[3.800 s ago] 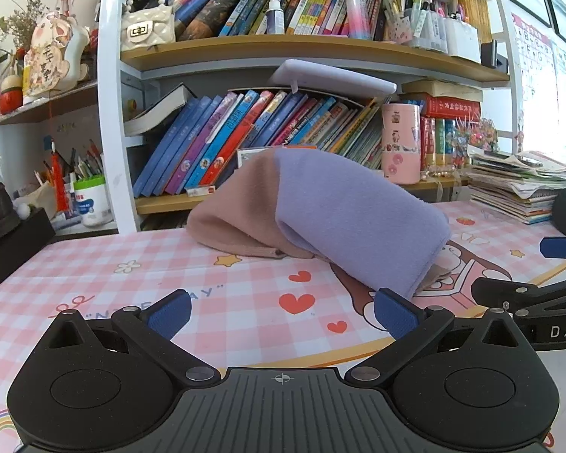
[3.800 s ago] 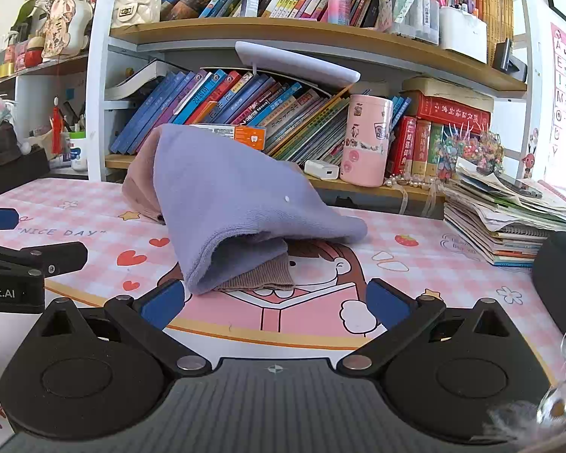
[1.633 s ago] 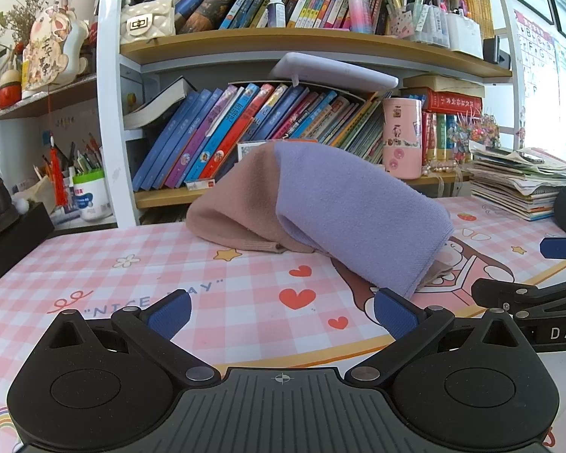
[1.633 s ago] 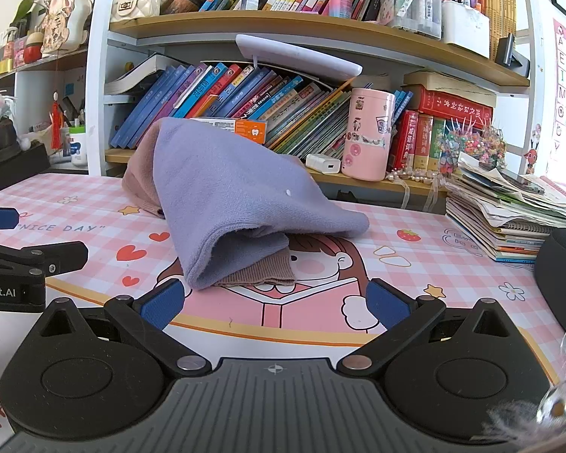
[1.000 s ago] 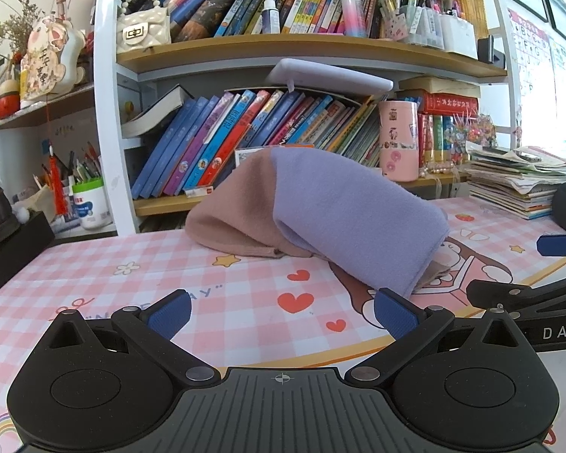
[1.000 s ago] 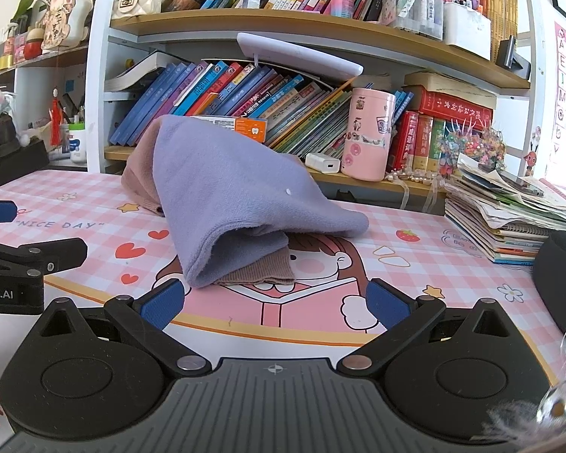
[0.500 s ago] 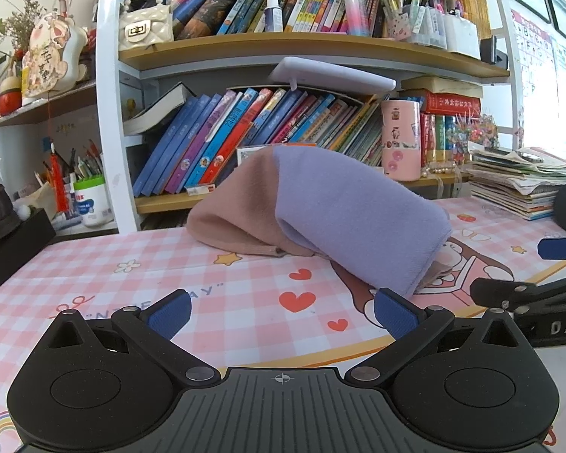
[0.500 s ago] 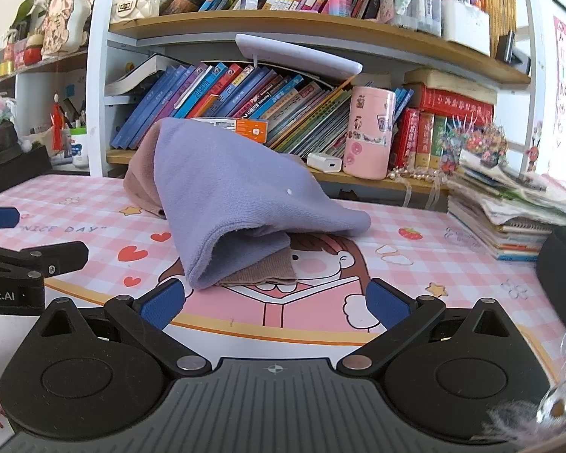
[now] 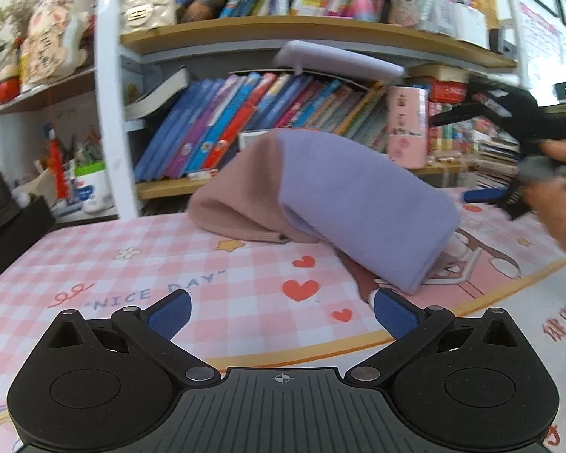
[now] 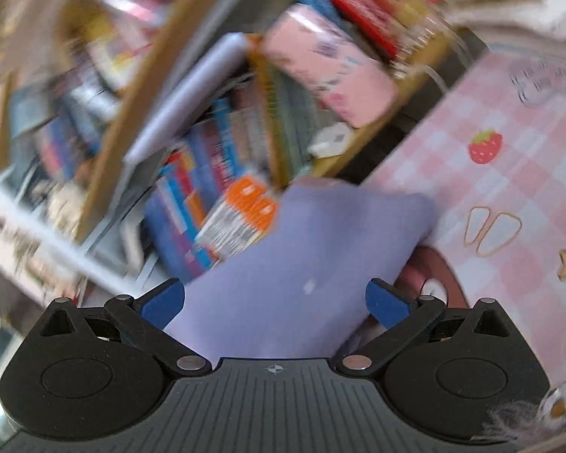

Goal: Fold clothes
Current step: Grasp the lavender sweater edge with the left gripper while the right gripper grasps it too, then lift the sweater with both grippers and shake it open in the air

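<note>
Pen pot (image 9: 90,188), white with green rim, on the low shelf past the table's far left corner; row of leaning books (image 9: 253,124) on the bookshelf behind the far edge. Left gripper (image 9: 281,311): jaws spread wide, nothing between them, low over the near edge of the pink checked tablecloth (image 9: 169,264); its right-hand pad lies just beside the bundle's near end. Clothes bundle (image 9: 332,204): mid-table, tan garment (image 9: 234,207) beneath with a lilac garment (image 9: 362,204) draped over it; long axis slants from far left to near right. Pink tumbler (image 9: 405,128) on the shelf behind. Right gripper (image 10: 273,302): jaws likewise wide and unloaded, tilted steeply, view blurred, the lilac garment (image 10: 302,271) directly under and between its pads; in the left view it hangs above the bundle's far right side. Judgement: the right gripper is the nearer, placed to take the lilac layer's upper far edge.
</note>
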Motion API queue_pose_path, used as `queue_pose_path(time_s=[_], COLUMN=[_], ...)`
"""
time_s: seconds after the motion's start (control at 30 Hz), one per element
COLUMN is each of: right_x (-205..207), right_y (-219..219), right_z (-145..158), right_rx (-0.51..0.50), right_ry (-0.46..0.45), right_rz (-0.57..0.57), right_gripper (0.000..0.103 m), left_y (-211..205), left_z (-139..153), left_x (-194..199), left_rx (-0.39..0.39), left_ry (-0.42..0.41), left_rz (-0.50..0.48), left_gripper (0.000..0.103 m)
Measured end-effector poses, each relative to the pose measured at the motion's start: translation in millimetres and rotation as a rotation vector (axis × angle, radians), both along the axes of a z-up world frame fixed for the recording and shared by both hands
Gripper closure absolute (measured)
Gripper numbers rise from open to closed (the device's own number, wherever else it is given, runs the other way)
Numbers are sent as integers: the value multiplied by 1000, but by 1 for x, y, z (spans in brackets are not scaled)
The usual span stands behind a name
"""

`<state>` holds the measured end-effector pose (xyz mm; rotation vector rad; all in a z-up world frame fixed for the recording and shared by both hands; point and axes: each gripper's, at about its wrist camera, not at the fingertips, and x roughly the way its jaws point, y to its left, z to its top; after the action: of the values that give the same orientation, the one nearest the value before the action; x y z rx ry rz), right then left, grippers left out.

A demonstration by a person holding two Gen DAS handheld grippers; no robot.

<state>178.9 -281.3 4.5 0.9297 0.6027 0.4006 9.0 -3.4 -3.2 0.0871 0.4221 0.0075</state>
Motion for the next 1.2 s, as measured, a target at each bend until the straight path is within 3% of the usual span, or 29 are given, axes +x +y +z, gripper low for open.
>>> queue_pose_path(time_s=[0.13,0.27,0.43,0.57,0.6,0.67,0.73,0.77,0.8,0.87,0.93,1.03,1.2], right_x=[6,4,4,12,16,30,38,40,41,38,30,9,-69], right_y=[-9,-15,-4,6,8,7,1,-1,-2,0,-1,-13,-37], right_z=[-28,-36,-39,-46,-47,-52,-58,-60,-62,-61,-48,-8,79], right_rx=[53,78,94,135,138,162,216,238,257,297,324,420,498], right_ry=[51,99,97,101,94,73,56,52,50,34,-25,-214,-790], right_rz=[-31,-30,36,119,141,154,138,139,142,156,159,185,269], right_gripper=[0,1,6,43,48,72,79,84,86,89,90,91,91], left_y=[-14,-39,-86,-99,-97,-86,-72,-65,-60,-54,-50,-47,-41], left_z=[-3,4,1,-12,-14,-15,-10,-8,-6,0,10,52,129], left_x=[7,25,59,77,81,86,89,91,94,91,80,34,-61], left_rx=[57,70,268,347,362,382,358,342,317,282,255,213,95], left_ry=[31,18,-7,-4,-11,-28,-21,-12,9,24,15,-114,-422], left_rz=[-49,-132,-158,-117,-101,-88,-93,-97,-107,-132,-167,-283,-485], left_gripper=[0,0,0,0,3,7,33,65,86,97,97,98,98])
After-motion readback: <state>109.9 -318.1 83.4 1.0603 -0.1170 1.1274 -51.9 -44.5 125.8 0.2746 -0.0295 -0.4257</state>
